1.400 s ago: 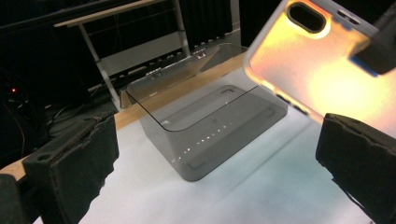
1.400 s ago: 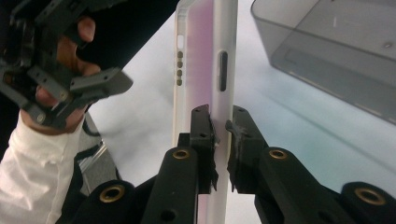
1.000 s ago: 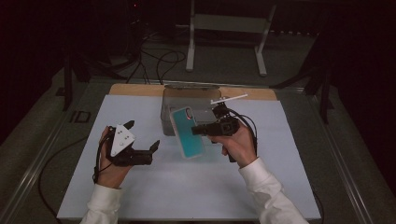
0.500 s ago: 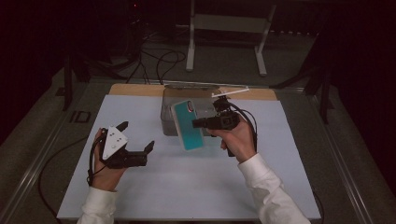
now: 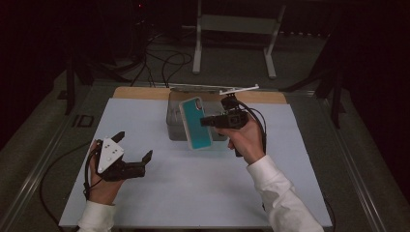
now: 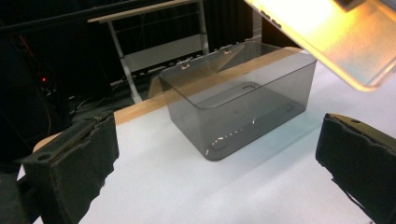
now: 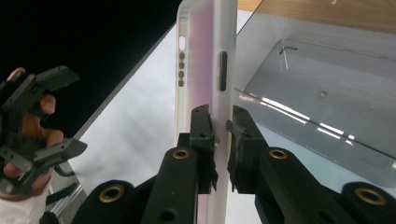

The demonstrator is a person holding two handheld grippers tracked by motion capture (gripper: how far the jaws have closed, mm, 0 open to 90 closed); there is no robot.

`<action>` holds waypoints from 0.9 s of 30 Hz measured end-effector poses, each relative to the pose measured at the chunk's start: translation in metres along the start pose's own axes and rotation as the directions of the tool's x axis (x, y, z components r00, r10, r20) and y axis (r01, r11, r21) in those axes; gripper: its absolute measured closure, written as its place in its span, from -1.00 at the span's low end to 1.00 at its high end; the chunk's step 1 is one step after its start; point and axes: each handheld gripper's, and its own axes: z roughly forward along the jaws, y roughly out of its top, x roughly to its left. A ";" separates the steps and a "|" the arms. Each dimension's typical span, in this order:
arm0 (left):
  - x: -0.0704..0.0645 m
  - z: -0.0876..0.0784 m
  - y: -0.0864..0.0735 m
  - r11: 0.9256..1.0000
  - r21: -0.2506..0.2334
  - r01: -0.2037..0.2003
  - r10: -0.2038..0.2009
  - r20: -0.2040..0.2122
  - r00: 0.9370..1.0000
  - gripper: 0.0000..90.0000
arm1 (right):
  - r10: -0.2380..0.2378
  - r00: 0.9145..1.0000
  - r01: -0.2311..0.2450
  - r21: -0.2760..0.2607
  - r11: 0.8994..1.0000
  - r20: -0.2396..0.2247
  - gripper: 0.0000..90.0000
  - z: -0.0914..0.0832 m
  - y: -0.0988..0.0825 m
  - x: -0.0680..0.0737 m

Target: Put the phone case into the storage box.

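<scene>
Gripping the phone case [image 5: 196, 124] by one long edge, the right gripper [image 5: 209, 122] has its jaws clamped on it, teal side up in the high view, held in the air over the near wall of the clear grey box [image 5: 175, 126]. In the right gripper view the case [image 7: 205, 60] runs up from the pads [image 7: 204, 126], edge-on, so only its frosted rim and button cut-outs read; its lower end is hidden behind the jaws. Whether the case touches the box rim, I can't tell. The high view has the case covering the box's middle, and the box's right end sits behind the right hand [image 5: 246, 140].

Left gripper [image 5: 133, 152] is released, jaws wide apart with nothing between them, held just above the white mat [image 5: 203, 193] well to the left of the box. In the left gripper view the box [image 6: 243, 102] sits ahead between the two black pads [image 6: 79, 158], standing open with its lid tilted back. The case [image 6: 327, 42] is cut off at the top right corner there, lit orange, colour not readable.

Box stands at the far edge of the mat, against the wooden strip [image 5: 140, 93]. Background beyond the table is too dark to make out apart from a white stand [image 5: 232, 29] and some cables. Left hand [image 5: 99, 181] is partly covered by the gripper's grey plate.
</scene>
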 end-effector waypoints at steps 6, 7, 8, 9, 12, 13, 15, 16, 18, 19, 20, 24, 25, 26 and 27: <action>0.005 -0.006 -0.012 1.000 0.020 0.014 -0.013 -0.031 0.999 -0.99 | 0.019 1.000 -0.019 -0.004 1.000 0.002 0.82 -0.001 0.005 -0.004; 0.006 -0.008 -0.013 1.000 0.018 0.019 -0.019 -0.038 0.999 -0.99 | 0.023 1.000 -0.023 -0.006 1.000 0.003 0.82 -0.001 0.005 -0.005; 0.006 -0.009 -0.015 1.000 0.010 0.022 -0.021 -0.058 0.998 -0.99 | 0.030 1.000 -0.030 -0.008 1.000 0.004 0.82 -0.002 0.006 -0.006; 0.007 -0.011 -0.017 1.000 -0.001 0.028 -0.028 -0.077 0.997 -0.99 | 0.033 0.999 -0.033 -0.010 0.999 0.007 0.82 -0.002 0.007 -0.006; 0.011 -0.016 -0.022 0.998 -0.025 0.061 -0.063 -0.098 0.993 -0.99 | 0.034 0.999 -0.033 -0.012 0.999 0.017 0.82 -0.002 0.009 -0.007; 0.013 -0.017 -0.023 0.997 -0.029 0.074 -0.077 -0.097 0.992 -0.99 | 0.033 0.999 -0.033 -0.011 0.999 0.021 0.82 -0.003 0.010 -0.008; 0.015 -0.019 -0.027 0.996 -0.022 0.085 -0.087 -0.098 0.991 -0.99 | 0.033 0.999 -0.033 -0.011 0.999 0.023 0.82 -0.003 0.012 -0.008; 0.015 -0.019 -0.027 0.996 -0.022 0.085 -0.087 -0.098 0.991 -0.99 | 0.031 0.999 -0.030 -0.008 1.000 0.027 0.82 -0.002 0.013 -0.009; 0.015 -0.020 -0.033 0.996 -0.011 0.086 -0.087 -0.098 0.991 -0.99 | 0.030 0.999 -0.030 -0.006 1.000 0.034 0.82 -0.002 0.015 -0.009; 0.015 -0.020 -0.035 0.996 -0.006 0.087 -0.087 -0.097 0.991 -0.99 | 0.031 0.999 -0.031 -0.005 1.000 0.037 0.82 -0.002 0.016 -0.009; 0.015 -0.020 -0.037 0.996 -0.005 0.088 -0.088 -0.101 0.991 -0.99 | 0.031 0.999 -0.030 -0.005 1.000 0.041 0.82 -0.001 0.016 -0.010; 0.014 -0.024 -0.044 0.995 -0.020 0.098 -0.099 -0.120 0.988 -0.99 | 0.031 0.998 -0.030 -0.008 1.000 0.051 0.82 -0.001 0.020 -0.010; 0.014 -0.024 -0.046 0.994 -0.019 0.107 -0.109 -0.113 0.988 -0.99 | 0.032 0.998 -0.031 -0.007 0.999 0.050 0.82 -0.001 0.020 -0.010; 0.014 -0.025 -0.049 0.994 -0.013 0.111 -0.112 -0.109 0.988 -0.99 | 0.030 0.998 -0.030 -0.005 1.000 0.054 0.82 0.000 0.021 -0.010; 0.013 -0.025 -0.051 0.994 -0.011 0.113 -0.113 -0.108 0.988 -0.99 | 0.028 0.998 -0.028 -0.003 1.000 0.058 0.82 0.000 0.022 -0.010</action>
